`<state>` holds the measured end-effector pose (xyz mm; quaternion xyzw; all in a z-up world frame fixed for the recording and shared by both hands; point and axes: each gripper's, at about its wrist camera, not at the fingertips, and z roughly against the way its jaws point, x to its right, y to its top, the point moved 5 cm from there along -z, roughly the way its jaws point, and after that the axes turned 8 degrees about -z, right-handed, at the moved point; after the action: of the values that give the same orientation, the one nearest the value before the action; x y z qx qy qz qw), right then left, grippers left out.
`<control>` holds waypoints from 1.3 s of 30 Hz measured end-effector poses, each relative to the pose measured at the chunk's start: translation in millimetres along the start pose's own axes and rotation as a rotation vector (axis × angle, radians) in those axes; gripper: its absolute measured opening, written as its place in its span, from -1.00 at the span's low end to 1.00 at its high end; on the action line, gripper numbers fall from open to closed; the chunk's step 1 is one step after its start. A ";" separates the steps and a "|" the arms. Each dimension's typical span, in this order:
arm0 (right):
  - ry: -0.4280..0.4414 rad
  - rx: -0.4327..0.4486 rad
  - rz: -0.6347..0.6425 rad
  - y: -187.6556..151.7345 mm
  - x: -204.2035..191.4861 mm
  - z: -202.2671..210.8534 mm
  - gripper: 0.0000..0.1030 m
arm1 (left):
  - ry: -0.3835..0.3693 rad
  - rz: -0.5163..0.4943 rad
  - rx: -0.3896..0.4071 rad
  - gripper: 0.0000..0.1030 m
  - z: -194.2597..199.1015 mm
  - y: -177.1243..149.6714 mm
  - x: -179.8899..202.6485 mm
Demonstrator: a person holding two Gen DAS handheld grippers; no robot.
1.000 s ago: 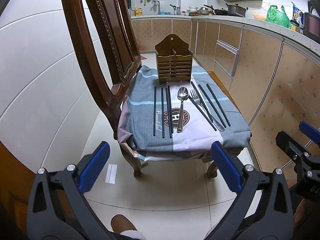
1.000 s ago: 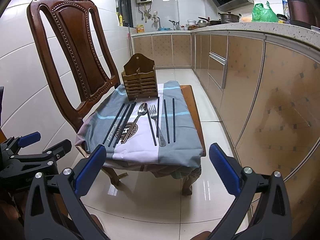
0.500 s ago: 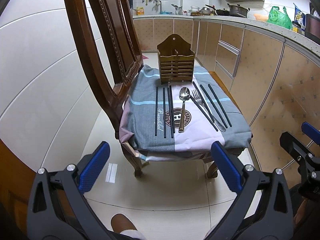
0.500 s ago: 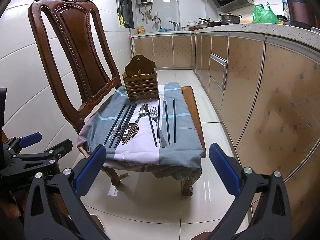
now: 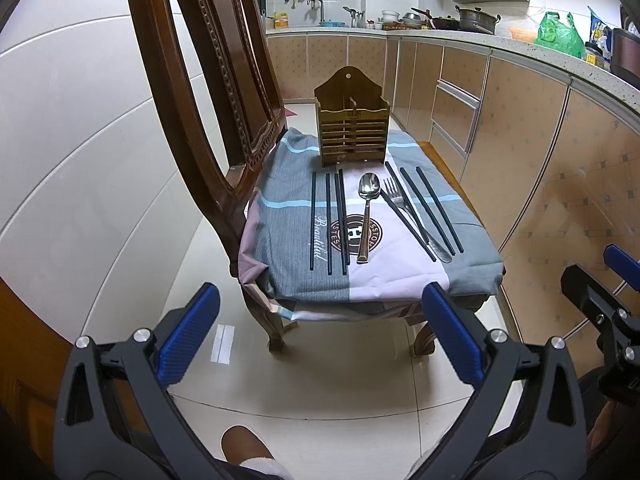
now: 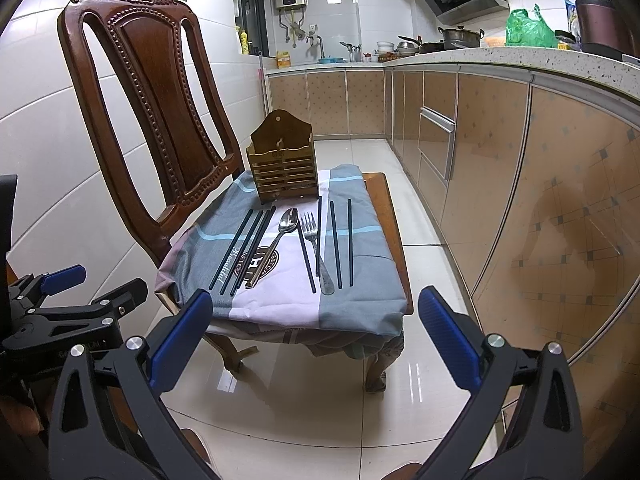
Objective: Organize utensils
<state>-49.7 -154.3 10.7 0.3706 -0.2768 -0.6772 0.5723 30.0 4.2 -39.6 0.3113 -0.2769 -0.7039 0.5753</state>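
Observation:
A wooden slatted utensil holder (image 5: pixel 352 120) (image 6: pixel 282 164) stands at the back of a cloth-covered chair seat (image 5: pixel 288 200) (image 6: pixel 360 240). In front of it lie several black chopsticks (image 5: pixel 328 222) (image 6: pixel 242 246), a metal spoon (image 5: pixel 367 208) (image 6: pixel 280 236) and a fork (image 5: pixel 404 208) (image 6: pixel 314 240). My left gripper (image 5: pixel 320 328) is open and empty, short of the seat's front edge. My right gripper (image 6: pixel 316 328) is open and empty, also short of the seat. The right gripper also shows at the left wrist view's right edge (image 5: pixel 608 300).
The tall wooden chair back (image 5: pixel 208 92) (image 6: pixel 148 100) rises left of the seat. Kitchen cabinets (image 5: pixel 500 128) (image 6: pixel 500 152) run along the right under a counter with pots. A white tiled wall (image 5: pixel 80 140) is on the left. A person's foot (image 5: pixel 244 448) is below.
Both grippers have moved slightly closer to the chair. Their jaws stay open and the utensils have not moved.

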 end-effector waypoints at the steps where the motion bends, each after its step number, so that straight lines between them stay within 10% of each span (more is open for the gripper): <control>1: 0.000 0.000 0.001 0.4 -0.3 0.3 0.95 | 0.000 0.000 0.001 0.93 0.5 -0.3 0.3; 24: -0.010 0.019 -0.010 3.4 5.5 6.9 0.95 | -0.009 -0.003 0.003 0.93 7.3 1.2 -1.9; 31: -0.028 0.094 0.008 9.9 9.4 34.8 0.95 | -0.204 0.084 0.116 0.93 29.2 -8.0 -13.2; 39: -0.042 0.206 -0.020 16.9 17.1 70.0 0.95 | -0.108 0.032 0.070 0.93 48.5 -4.6 -13.5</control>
<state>-98.5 -177.7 61.1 0.4159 -0.3532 -0.6583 0.5185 -7.8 19.9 -9.7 0.2884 -0.3367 -0.7003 0.5595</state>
